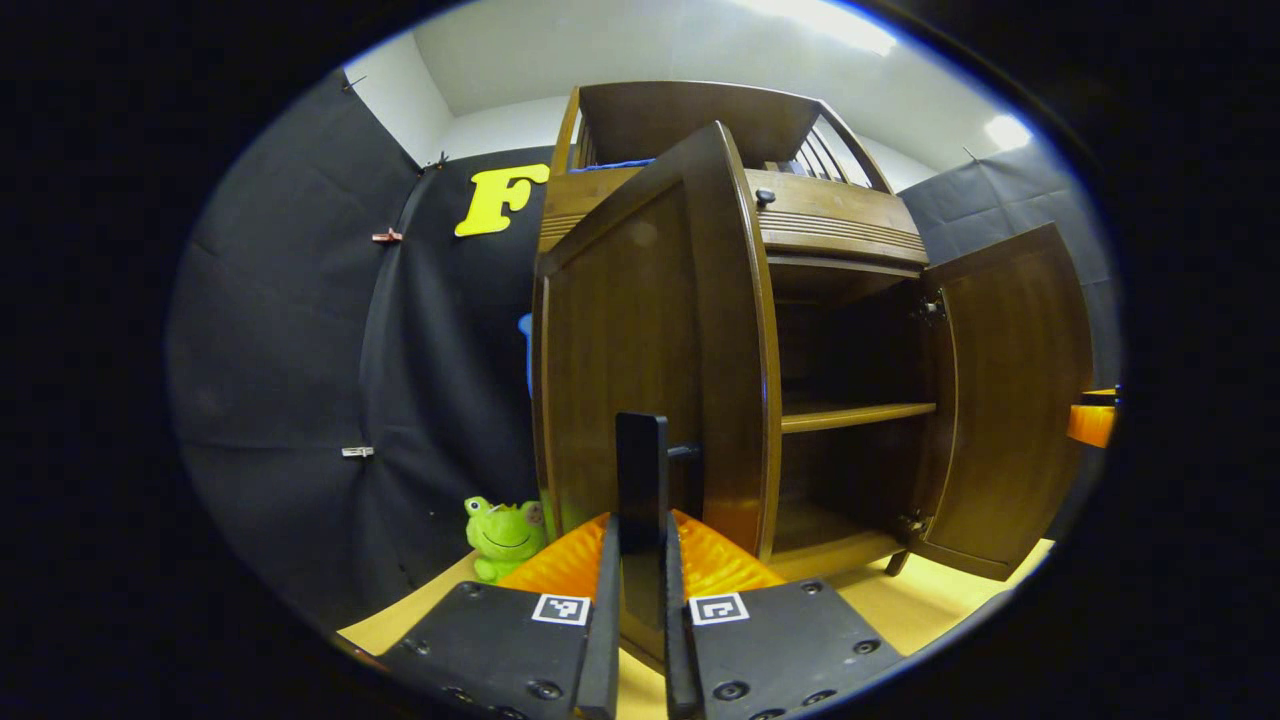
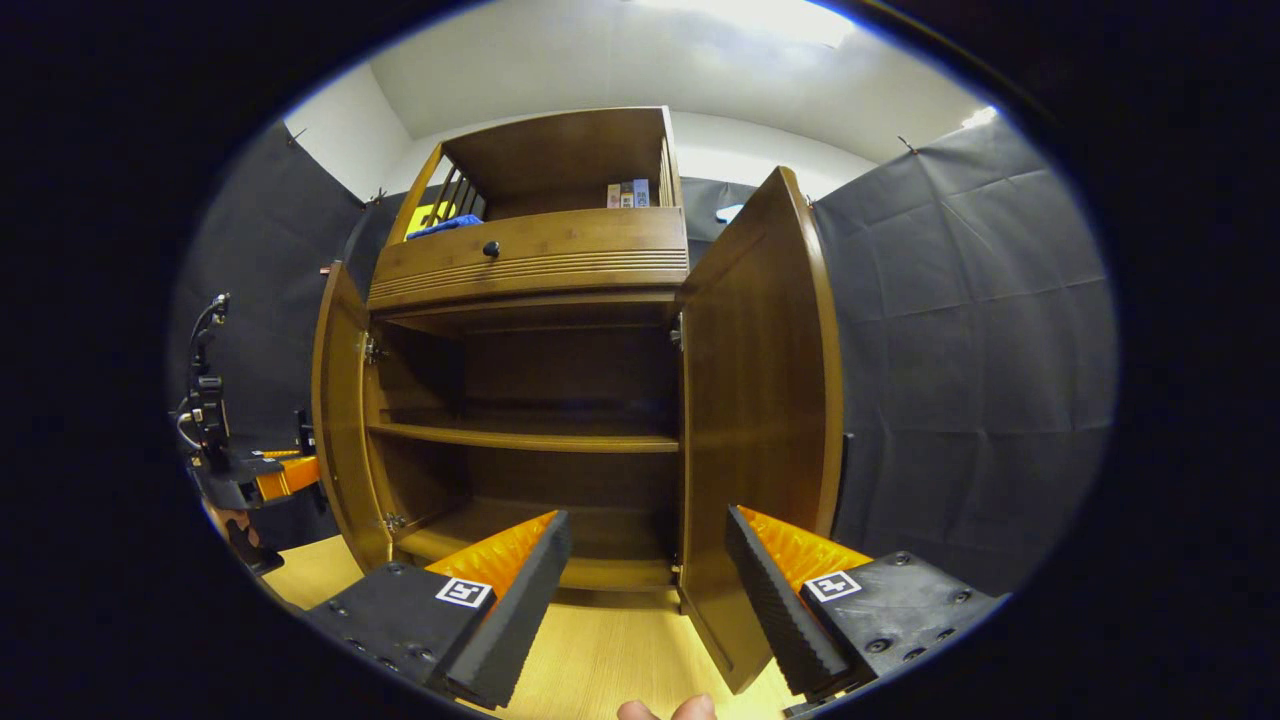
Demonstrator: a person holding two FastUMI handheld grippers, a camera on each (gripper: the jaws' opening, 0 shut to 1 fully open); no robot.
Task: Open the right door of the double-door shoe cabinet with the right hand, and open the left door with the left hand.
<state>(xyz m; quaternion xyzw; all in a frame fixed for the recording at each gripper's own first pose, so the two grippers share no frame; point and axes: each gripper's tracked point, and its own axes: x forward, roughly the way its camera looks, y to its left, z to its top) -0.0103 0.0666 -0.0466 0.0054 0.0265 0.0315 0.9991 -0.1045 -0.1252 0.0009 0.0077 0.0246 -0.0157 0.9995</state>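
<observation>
Cabinet point(image 2: 530, 260) doors both stand open; your left gripper point(image 1: 640, 560) pinches the left door's point(image 1: 640, 330) handle point(image 1: 642, 480), while your right gripper point(image 2: 645, 590) gapes wide near the right door point(image 2: 760, 400).

Green frog plush toy point(image 1: 503, 535) at lower left of the left gripper view, sitting on the pale wood floor point(image 1: 940, 605) against the black cloth wall point(image 1: 300, 350). Small clips point(image 1: 357, 452) pinned along a cloth seam. White ceiling point(image 2: 620, 60) at top of the right gripper view, brightly lit near the upper edge.
</observation>
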